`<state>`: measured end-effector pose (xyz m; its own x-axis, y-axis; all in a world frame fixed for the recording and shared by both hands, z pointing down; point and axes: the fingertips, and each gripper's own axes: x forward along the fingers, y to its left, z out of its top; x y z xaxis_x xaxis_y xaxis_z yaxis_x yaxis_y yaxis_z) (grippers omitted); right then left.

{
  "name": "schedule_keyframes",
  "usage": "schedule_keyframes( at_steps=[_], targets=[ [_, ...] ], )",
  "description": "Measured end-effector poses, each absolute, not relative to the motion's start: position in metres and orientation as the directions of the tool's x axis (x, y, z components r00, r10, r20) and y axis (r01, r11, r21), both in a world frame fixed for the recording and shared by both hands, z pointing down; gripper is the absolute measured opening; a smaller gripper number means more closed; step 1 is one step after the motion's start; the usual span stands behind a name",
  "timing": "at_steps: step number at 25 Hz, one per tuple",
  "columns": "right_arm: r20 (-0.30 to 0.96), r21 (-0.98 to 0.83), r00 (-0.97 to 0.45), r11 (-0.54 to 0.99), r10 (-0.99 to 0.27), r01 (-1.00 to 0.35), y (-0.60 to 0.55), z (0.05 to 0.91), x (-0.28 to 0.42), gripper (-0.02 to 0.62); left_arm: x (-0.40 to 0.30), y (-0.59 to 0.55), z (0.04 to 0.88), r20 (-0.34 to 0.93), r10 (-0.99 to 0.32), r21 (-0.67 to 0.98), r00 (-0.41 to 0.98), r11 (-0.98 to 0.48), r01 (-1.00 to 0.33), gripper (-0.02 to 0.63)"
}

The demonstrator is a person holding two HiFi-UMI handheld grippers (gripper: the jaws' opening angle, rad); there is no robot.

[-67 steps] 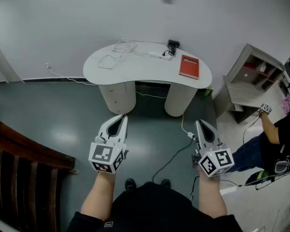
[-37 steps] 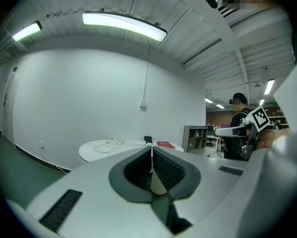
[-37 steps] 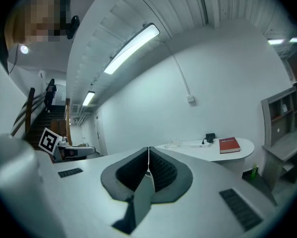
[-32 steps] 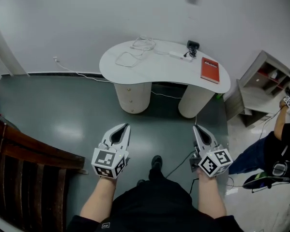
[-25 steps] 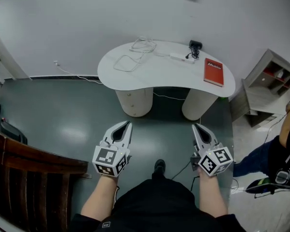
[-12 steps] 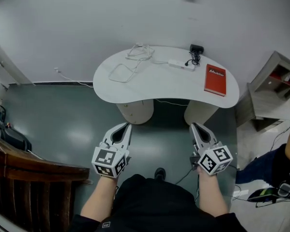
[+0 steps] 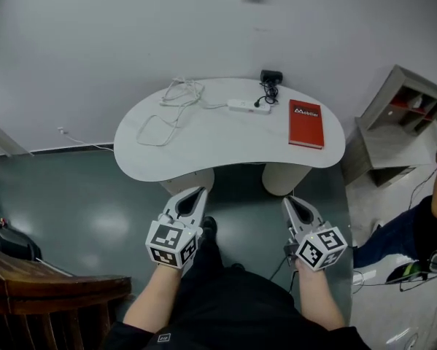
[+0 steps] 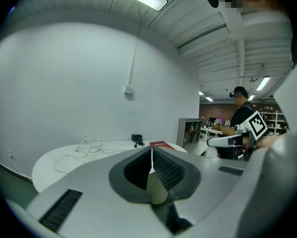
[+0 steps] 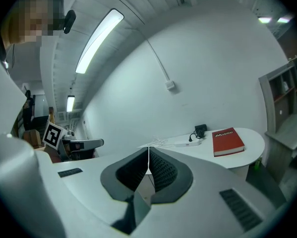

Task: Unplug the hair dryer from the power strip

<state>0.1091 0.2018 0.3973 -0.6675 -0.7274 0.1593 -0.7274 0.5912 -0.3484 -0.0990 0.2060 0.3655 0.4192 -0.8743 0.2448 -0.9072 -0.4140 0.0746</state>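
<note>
1. The white kidney-shaped table (image 7: 203, 148) is standing against the wall, straight ahead of the person.
2. The power strip (image 7: 249, 106) is lying on the table toward its far edge, between a tangle of white cable (image 7: 182, 90) and a red book (image 7: 306, 124).
3. A black cord (image 7: 264, 99) is running from the strip's book-side end to a small black object (image 7: 271, 76) at the table's far edge; it is too small to identify.
4. A looser loop of white cable (image 7: 158, 128) is lying on the table's left part.
5. The left gripper (image 7: 196, 195) is hovering just off the table's near edge, left of centre, its jaws pressed together on nothing.
6. The right gripper (image 7: 289, 202) is hovering off the table's near edge too, toward the book end, its jaws likewise closed and empty.
7. Neither gripper is touching the table or anything on it.
8. A grey shelf unit (image 7: 390, 122) is standing beside the table's right end.
</note>
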Motion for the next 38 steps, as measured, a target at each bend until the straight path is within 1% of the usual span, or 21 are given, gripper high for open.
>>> schedule_keyframes(
  at_steps=[7, 13, 21, 25, 28, 31, 35, 38],
  targets=[
    [0.172, -0.334, -0.588, 0.515, -0.790, -0.789, 0.122, 0.402, 0.114, 0.035, -0.085, 0.098, 0.369, 0.228, -0.816, 0.079, 0.532, -0.529, -0.845, 0.018],
    [0.193, -0.342, -0.541, 0.461, -0.818, -0.819, 0.045, 0.402, 0.096, 0.035, -0.093, 0.005, 0.371, 0.246, -0.765, 0.074, 0.596, -0.598, -0.798, 0.018],
    [0.238, -0.362, -0.571, 0.473, -0.786, -0.803, -0.043, 0.423, 0.027, 0.035, -0.134, -0.083, 0.387, 0.262, -0.735, 0.086, 0.626, -0.628, -0.774, 0.018],
    [0.249, -0.356, -0.597, 0.502, -0.762, -0.789, -0.069, 0.422, -0.009, 0.035, -0.153, -0.115, 0.396, 0.271, -0.726, 0.107, 0.632, -0.630, -0.769, 0.018],
    [0.275, -0.352, -0.615, 0.518, -0.739, -0.780, -0.080, 0.425, -0.022, 0.035, -0.153, -0.134, 0.400, 0.272, -0.720, 0.122, 0.639, -0.633, -0.765, 0.018],
    [0.299, -0.364, -0.614, 0.507, -0.731, -0.781, -0.088, 0.431, -0.015, 0.035, -0.142, -0.149, 0.403, 0.275, -0.708, 0.142, 0.651, -0.640, -0.755, 0.018],
    [0.301, -0.379, -0.602, 0.486, -0.740, -0.787, -0.117, 0.436, 0.018, 0.035, -0.114, -0.174, 0.412, 0.302, -0.696, 0.143, 0.652, -0.643, -0.753, 0.018],
    [0.294, -0.381, -0.627, 0.514, -0.721, -0.769, -0.145, 0.439, 0.038, 0.035, -0.093, -0.195, 0.413, 0.312, -0.707, 0.133, 0.635, -0.629, -0.766, 0.018]
  ],
)
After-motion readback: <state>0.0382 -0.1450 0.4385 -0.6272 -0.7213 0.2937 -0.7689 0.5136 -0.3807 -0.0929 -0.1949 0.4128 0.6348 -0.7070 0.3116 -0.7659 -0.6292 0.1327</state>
